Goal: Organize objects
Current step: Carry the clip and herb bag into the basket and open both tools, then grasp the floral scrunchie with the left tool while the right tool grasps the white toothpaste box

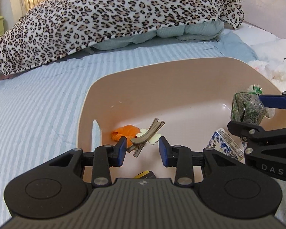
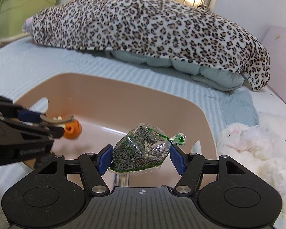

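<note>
A pink plastic basin [image 1: 124, 72] sits on the striped bed; it also shows in the right wrist view [image 2: 108, 84]. My left gripper [image 1: 143, 148] is open over the basin, with a taupe hair clip [image 1: 146, 134] lying between and just past its fingertips, beside an orange toy [image 1: 124, 131] and a white flower piece [image 1: 154, 139]. My right gripper [image 2: 141, 157] is shut on a clear bag of dried green bits [image 2: 141, 152], held above the basin's right side; the bag also shows in the left wrist view [image 1: 246, 108].
A blue-and-white packet [image 1: 225, 143] and a yellow-black item [image 1: 145, 174] lie in the basin. A leopard-print blanket [image 2: 143, 28] over pale quilts fills the back. A white plush toy [image 2: 247, 143] lies right of the basin. A green bin [image 2: 19, 9] stands at back left.
</note>
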`<act>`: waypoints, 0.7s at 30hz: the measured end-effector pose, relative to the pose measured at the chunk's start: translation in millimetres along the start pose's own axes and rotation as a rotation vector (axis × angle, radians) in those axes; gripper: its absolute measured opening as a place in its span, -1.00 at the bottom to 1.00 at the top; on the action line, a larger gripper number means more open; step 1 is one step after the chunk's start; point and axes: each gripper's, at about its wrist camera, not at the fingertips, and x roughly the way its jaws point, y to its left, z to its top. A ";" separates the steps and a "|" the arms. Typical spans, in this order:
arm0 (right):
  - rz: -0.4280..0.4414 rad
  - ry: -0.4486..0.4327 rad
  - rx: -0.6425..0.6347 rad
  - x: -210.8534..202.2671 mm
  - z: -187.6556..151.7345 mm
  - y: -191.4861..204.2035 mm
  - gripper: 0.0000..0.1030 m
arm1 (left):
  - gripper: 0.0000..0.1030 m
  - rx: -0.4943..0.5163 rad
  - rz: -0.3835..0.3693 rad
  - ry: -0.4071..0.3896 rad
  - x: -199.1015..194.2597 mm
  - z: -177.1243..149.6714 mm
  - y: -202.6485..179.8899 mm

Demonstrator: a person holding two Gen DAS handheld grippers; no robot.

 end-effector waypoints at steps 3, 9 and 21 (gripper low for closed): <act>0.005 -0.006 0.019 -5.2 -2.8 -2.4 0.38 | -0.02 -0.024 -0.025 -0.008 -11.7 3.2 2.3; 0.027 -0.044 0.056 -34.4 -1.4 -12.3 0.65 | 0.30 -0.050 -0.036 -0.054 -48.9 9.6 10.1; -0.006 -0.069 0.101 -97.8 -32.8 -25.7 0.95 | 0.43 -0.014 -0.055 -0.053 -107.9 -18.8 16.0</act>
